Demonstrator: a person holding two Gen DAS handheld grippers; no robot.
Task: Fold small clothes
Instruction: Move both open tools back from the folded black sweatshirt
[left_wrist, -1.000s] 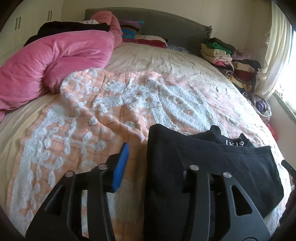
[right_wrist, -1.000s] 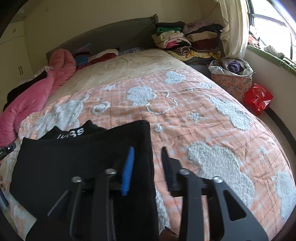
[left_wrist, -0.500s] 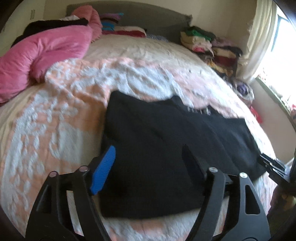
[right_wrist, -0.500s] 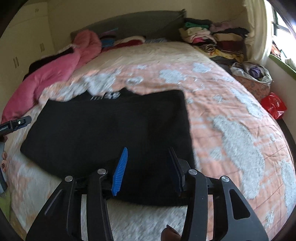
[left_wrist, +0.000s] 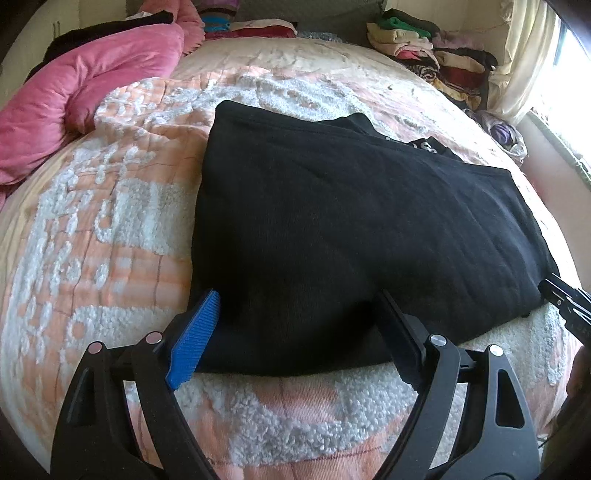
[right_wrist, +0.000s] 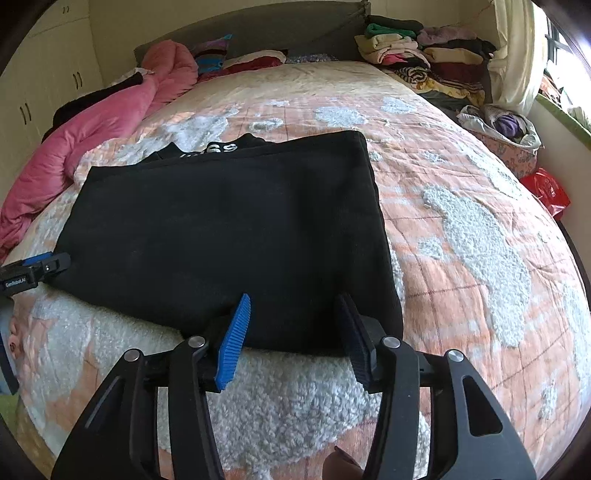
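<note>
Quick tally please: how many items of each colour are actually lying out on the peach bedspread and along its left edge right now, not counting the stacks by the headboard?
Black: 1, the black garment, folded flat on the peach bedspread.
Pink: 1, the pink duvet bunched along the left edge.
Total: 2.

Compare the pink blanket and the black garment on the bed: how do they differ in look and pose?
The pink blanket is thick and puffy, bunched along the left edge of the bed; the black garment is thin, lying flat and folded near the front. The garment shows white letters at its far edge; the blanket is plain. Both rest on the bed, untouched by either gripper.
</note>
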